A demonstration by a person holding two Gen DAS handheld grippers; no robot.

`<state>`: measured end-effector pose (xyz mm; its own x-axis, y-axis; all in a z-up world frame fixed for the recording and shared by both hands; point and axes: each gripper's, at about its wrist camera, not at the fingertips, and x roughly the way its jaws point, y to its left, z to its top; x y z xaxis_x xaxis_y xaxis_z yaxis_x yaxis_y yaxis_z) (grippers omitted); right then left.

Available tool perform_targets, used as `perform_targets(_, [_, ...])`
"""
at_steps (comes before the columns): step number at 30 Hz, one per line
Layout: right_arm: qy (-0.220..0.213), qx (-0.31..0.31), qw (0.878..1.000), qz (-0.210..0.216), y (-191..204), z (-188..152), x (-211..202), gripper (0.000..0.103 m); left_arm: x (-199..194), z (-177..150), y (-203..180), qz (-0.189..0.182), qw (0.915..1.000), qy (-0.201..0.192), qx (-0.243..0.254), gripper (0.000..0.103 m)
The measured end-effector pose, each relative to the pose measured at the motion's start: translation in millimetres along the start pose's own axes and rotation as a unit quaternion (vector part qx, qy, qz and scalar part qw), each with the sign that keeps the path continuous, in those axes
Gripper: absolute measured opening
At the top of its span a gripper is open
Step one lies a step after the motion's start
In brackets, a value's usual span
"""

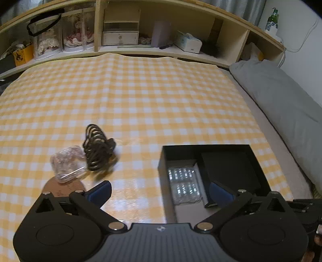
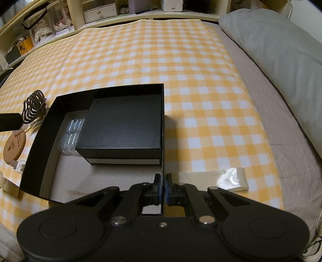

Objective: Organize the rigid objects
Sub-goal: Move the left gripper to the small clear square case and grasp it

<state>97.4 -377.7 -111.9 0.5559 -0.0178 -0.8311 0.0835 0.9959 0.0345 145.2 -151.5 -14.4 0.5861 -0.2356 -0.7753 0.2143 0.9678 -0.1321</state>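
Observation:
An open black storage box lies on the yellow checked cloth; it also shows in the left wrist view. Inside are a smaller black box and clear plastic cases. My right gripper is shut on the storage box's right wall near its front corner. My left gripper is open and empty, above the cloth at the box's left wall. To its left lie a dark slatted wooden piece, a clear crystal-like case and a round cork coaster.
A grey pillow lies along the right side. Shelves with dolls, boxes and tissues stand behind the bed. A strip of clear tape sits at the cloth's right edge. A green bottle stands at the far right.

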Motion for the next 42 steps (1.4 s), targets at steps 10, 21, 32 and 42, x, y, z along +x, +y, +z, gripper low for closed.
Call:
perform_targets(10, [-0.018,0.01,1.0,0.01,-5.8,0.0,-4.2,0.004,-14.5,-0.8,41.6,0.033,0.9994,-0.01,0.009,0.103])
perform_targets(21, [-0.013,0.016,1.0,0.001,-1.4,0.0,-3.3,0.005,2.8,1.9,111.1,0.082,0.9958,-0.011,-0.039,0.103])
perform_targets(32, [-0.008,0.008,1.0,-0.01,1.8,-1.9,-1.5,0.005,40.4,2.6,163.7,0.087,0.9812,0.005,-0.172,0.103])
perform_targets(42, [-0.009,0.004,1.0,-0.013,1.3,-1.7,-1.2,0.005,69.4,15.5,200.4,0.082,0.9735,-0.041,-0.21,0.103])
